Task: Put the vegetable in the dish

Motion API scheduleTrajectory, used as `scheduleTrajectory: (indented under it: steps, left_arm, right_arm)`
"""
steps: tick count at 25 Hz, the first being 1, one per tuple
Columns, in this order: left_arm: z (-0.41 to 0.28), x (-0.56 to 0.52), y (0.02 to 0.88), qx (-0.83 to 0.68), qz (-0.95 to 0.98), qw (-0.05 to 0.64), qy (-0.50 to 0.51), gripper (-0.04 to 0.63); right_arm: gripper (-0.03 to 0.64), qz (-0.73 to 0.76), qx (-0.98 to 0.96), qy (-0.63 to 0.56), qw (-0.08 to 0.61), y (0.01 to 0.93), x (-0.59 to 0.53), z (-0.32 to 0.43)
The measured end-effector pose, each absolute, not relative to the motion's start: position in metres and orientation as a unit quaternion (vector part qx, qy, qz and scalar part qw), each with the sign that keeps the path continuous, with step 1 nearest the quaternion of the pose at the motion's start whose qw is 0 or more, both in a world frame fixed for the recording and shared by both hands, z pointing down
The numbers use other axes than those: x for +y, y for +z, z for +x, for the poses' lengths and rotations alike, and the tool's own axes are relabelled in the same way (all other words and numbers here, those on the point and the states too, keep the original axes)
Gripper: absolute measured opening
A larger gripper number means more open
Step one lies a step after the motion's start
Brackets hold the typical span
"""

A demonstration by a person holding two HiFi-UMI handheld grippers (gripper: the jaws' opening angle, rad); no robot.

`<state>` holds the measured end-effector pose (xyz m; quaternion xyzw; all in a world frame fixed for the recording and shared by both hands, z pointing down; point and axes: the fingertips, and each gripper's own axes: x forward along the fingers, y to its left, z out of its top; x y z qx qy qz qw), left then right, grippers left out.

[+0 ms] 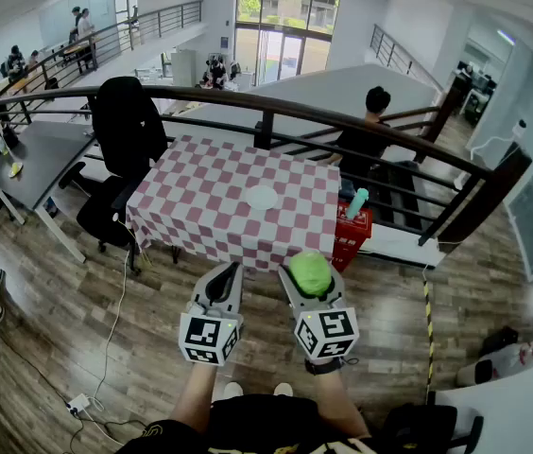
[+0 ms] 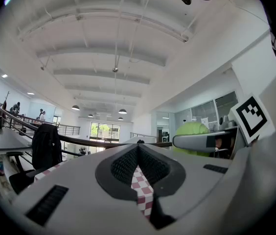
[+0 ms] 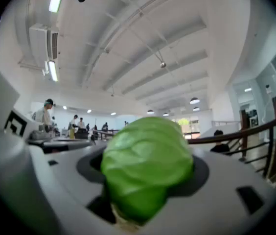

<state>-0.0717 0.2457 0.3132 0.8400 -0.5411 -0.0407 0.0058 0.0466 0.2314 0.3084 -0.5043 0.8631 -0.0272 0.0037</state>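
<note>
A round green cabbage-like vegetable (image 1: 310, 272) sits between the jaws of my right gripper (image 1: 307, 257), which is shut on it. It fills the right gripper view (image 3: 147, 165) and shows in the left gripper view (image 2: 193, 129). My left gripper (image 1: 229, 270) hangs beside it, shut, with nothing in it; its pads (image 2: 128, 163) meet at the tip. The dish, a small white plate (image 1: 261, 197), lies on the red-and-white checked table (image 1: 200, 206), well ahead of both grippers. Both grippers hover above the wooden floor, short of the table's near edge.
A black office chair with a jacket (image 1: 125, 130) stands at the table's left corner. A red crate (image 1: 350, 235) sits at its right. A dark railing (image 1: 342, 121) runs behind, with a person (image 1: 366, 135) beyond. A grey desk (image 1: 40, 159) is far left; a cable and power strip (image 1: 77, 405) lie on the floor.
</note>
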Motion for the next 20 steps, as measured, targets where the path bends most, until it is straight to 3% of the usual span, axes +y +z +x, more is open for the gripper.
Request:
scheduleTrajectory:
  steps: [20]
  left_arm:
    - [-0.135,0.219,0.355,-0.545,0.834,0.054,-0.066,0.02]
  right_arm:
    - [0.316,-0.479,0.876,-0.045,-0.03,0.346,0.208,-0.033]
